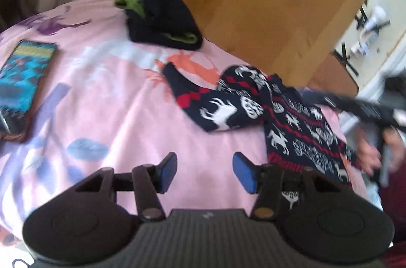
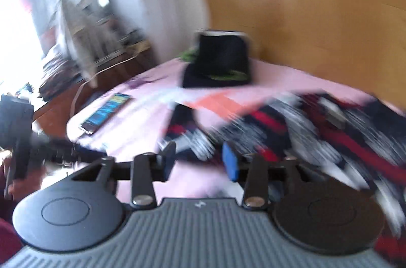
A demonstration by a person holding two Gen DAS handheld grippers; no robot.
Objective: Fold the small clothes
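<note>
A small navy sweater (image 1: 286,115) with white reindeer and red stripes lies crumpled on the pink bedspread (image 1: 106,95), one sleeve stretched left. My left gripper (image 1: 205,172) is open and empty, hovering just left of the sweater's hem. My right gripper (image 2: 199,161) is open and empty above the sweater's near edge (image 2: 317,131); its view is blurred by motion. The right gripper and the hand holding it show at the far right of the left wrist view (image 1: 375,113). A folded dark garment with green trim (image 1: 162,19) sits at the bed's far edge (image 2: 220,60).
A phone (image 1: 22,80) with a lit screen lies on the bedspread at the left (image 2: 106,113). A wooden panel (image 1: 253,1) stands behind the bed. A cluttered wooden side table (image 2: 83,80) with a cable stands beyond the bed's left side.
</note>
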